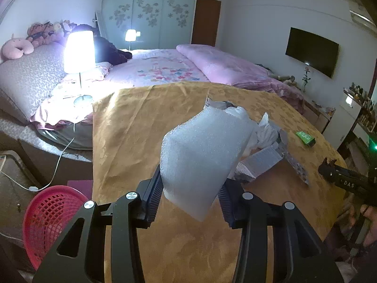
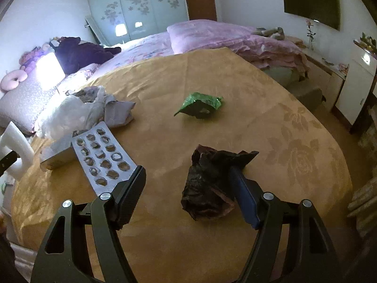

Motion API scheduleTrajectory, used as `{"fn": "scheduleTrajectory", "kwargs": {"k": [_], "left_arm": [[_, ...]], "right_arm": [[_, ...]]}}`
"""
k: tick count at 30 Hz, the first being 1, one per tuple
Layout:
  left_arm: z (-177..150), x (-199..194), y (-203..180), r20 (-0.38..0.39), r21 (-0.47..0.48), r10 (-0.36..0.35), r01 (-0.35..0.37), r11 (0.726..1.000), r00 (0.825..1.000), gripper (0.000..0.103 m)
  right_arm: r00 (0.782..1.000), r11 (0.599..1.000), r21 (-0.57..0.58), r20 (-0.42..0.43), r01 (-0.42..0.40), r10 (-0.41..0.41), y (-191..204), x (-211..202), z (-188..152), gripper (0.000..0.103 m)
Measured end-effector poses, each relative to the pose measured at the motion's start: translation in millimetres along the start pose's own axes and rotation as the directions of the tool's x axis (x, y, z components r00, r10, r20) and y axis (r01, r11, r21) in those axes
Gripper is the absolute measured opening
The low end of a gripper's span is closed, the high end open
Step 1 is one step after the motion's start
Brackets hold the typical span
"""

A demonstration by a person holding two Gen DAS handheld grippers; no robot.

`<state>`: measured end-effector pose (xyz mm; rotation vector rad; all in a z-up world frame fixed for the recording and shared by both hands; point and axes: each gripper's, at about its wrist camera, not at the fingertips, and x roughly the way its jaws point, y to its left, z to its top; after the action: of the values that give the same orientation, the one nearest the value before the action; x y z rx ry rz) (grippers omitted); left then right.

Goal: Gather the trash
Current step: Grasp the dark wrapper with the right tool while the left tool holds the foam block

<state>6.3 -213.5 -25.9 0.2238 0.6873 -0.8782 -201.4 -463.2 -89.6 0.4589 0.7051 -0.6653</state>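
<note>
My left gripper (image 1: 189,188) is shut on a white foam piece (image 1: 202,155) and holds it up over the table's yellow cloth (image 1: 132,122); the foam also shows at the left edge of the right wrist view (image 2: 14,139). My right gripper (image 2: 187,172) stands open just above the cloth. A crumpled dark wrapper (image 2: 207,188) lies between its fingers, against the right one, with a wide gap to the left finger. Further back lie a green wrapper (image 2: 200,105), a blister tray (image 2: 101,155), a grey box (image 2: 59,155) and a white plastic bag with crumpled paper (image 2: 77,110).
A red mesh basket (image 1: 51,214) stands on the floor left of the table. A lit lamp (image 1: 79,52) and a bed with pink covers (image 1: 165,68) lie beyond the table's far edge. The right gripper (image 1: 329,167) comes in from the right of the left wrist view.
</note>
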Motion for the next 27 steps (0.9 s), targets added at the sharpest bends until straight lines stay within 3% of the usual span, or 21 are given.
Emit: {"fn": "scheduleTrajectory", "kwargs": {"k": [6, 13, 27], "left_arm": [[-4.2, -3.1, -0.1, -0.002, -0.001, 0.015, -0.015, 1.000, 1.000, 0.041], [-7.1, -6.0, 3.0, -0.006, -0.007, 0.034, -0.034, 0.999, 0.999, 0.041], [-8.8, -23.0, 13.1, 0.015, -0.027, 0.061, -0.060, 0.998, 0.998, 0.041]], "right_arm": [[1.000, 1.000, -0.008, 0.001, 0.028, -0.028, -4.9, 2.9, -1.0, 0.063], [0.998, 0.998, -0.023, 0.006, 0.061, -0.061, -6.4, 4.2, -1.4, 0.038], [0.999, 0.999, -0.050, 0.037, -0.015, 0.017, 13.6, -17.8, 5.4, 0.033]]}}
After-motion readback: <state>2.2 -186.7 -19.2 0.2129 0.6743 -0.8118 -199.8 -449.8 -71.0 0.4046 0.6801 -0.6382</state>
